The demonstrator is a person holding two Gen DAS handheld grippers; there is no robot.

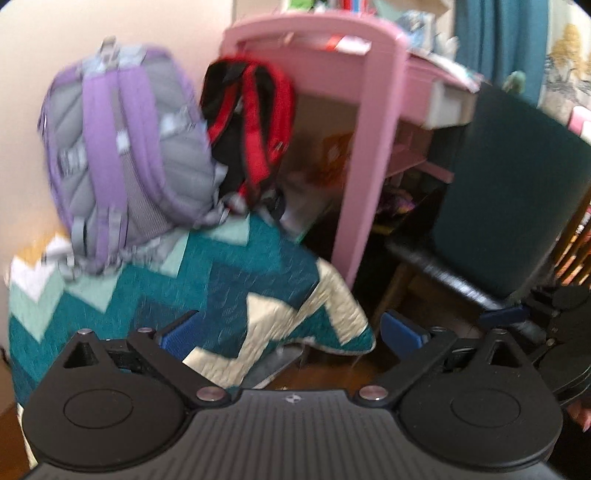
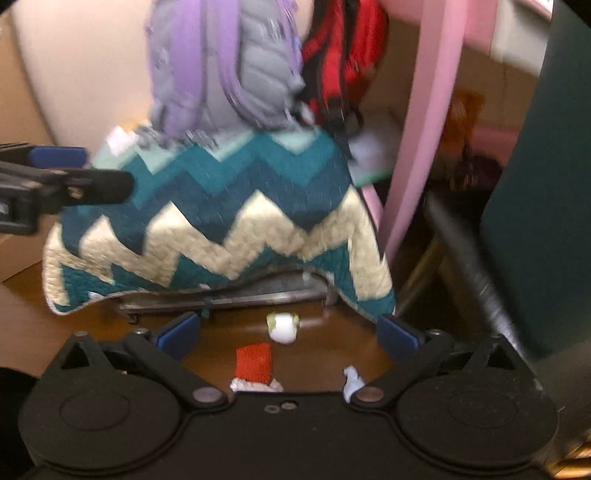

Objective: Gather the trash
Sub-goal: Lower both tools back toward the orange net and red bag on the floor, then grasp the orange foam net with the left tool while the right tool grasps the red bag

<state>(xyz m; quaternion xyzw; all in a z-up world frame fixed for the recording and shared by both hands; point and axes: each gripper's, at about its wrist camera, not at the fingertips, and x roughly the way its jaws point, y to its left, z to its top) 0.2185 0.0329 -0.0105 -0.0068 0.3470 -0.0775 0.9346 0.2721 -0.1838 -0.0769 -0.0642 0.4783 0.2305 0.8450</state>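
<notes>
On every surface, no legible writing.

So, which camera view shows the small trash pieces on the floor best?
The right wrist view: a white crumpled piece, a red piece and a pale scrap lie on the wooden floor below the quilt. The left wrist view shows none of them clearly.

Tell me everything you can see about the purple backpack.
The purple backpack looks like padded fabric: lilac shoulder straps over a grey quilted back panel with a mesh patch, and grey webbing ends hanging loose. It sits upright on the zigzag quilt, straps facing the camera, back against the cream wall. The red and black backpack is right beside it; the blur hides whether they touch.
</notes>
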